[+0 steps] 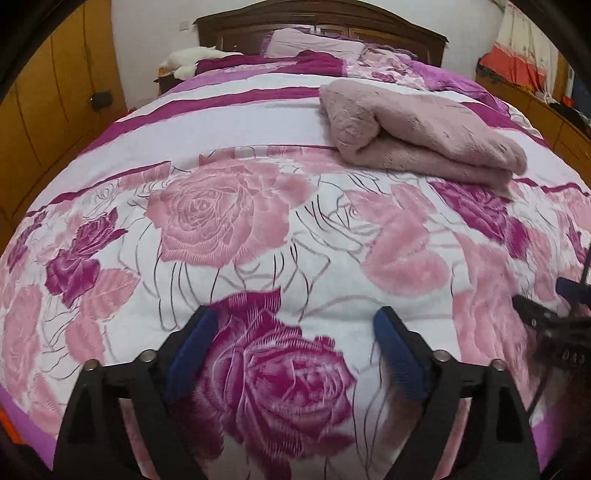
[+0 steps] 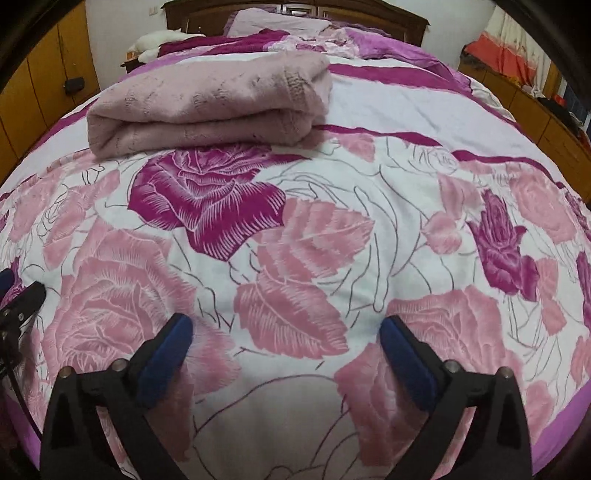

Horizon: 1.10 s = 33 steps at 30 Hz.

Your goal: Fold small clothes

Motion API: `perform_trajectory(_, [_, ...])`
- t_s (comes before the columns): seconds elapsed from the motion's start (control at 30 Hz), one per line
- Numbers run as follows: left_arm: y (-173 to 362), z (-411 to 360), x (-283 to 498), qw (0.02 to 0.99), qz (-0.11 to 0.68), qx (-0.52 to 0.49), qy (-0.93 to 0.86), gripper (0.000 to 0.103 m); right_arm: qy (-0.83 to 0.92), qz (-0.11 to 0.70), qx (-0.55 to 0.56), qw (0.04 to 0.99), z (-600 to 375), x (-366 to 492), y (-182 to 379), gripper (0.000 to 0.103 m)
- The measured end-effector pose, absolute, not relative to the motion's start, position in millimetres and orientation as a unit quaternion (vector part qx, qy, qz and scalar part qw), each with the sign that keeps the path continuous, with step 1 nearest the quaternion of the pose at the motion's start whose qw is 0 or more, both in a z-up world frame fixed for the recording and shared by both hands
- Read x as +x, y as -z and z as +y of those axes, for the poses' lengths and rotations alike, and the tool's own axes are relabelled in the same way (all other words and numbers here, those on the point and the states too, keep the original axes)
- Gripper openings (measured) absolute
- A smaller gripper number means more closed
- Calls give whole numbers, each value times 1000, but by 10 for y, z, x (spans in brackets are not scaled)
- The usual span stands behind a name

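A folded, fuzzy dusty-pink garment point(image 1: 417, 136) lies on the rose-patterned bedspread point(image 1: 229, 229), far ahead and to the right in the left wrist view. The right wrist view shows the same garment point(image 2: 210, 103) at upper left. My left gripper point(image 1: 293, 328) hangs low over the bedspread near the bed's foot, its blue-padded fingers wide apart and open, with nothing between them. My right gripper point(image 2: 286, 338) stands open too, also over bare bedspread point(image 2: 332, 177). Each gripper's tip shows at the other view's edge: the right one point(image 1: 546, 314), the left one point(image 2: 22, 295).
A dark wooden headboard point(image 1: 321, 26) and pillows point(image 1: 314, 44) lie at the far end, beside a white plush toy point(image 1: 192, 59). Wooden cabinets point(image 1: 48, 92) line the left wall. A low wooden unit point(image 2: 535, 110) with clothes on it runs along the right.
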<state>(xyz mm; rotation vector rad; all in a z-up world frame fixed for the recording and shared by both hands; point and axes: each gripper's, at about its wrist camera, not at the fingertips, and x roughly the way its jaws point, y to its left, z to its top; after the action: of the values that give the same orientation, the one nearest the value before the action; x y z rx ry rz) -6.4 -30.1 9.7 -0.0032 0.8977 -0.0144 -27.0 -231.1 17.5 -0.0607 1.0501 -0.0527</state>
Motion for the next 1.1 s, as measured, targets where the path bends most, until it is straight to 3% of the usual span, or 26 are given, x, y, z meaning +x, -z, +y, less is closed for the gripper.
perform_trajectory(0.13, [-58,-327,86,901,433,-2,1,86,16,498,-36,866,-2311,-157,-187,103])
perform_trajectory(0.5, [-51,-293,502,901,433,-20,10,86,41,444,-27,895,-2285,302,-163,103])
perform_trajectory(1.1, [-41,-300,482,904,427,-19,10,86,45,436,-32,898,-2252,247,-189,103])
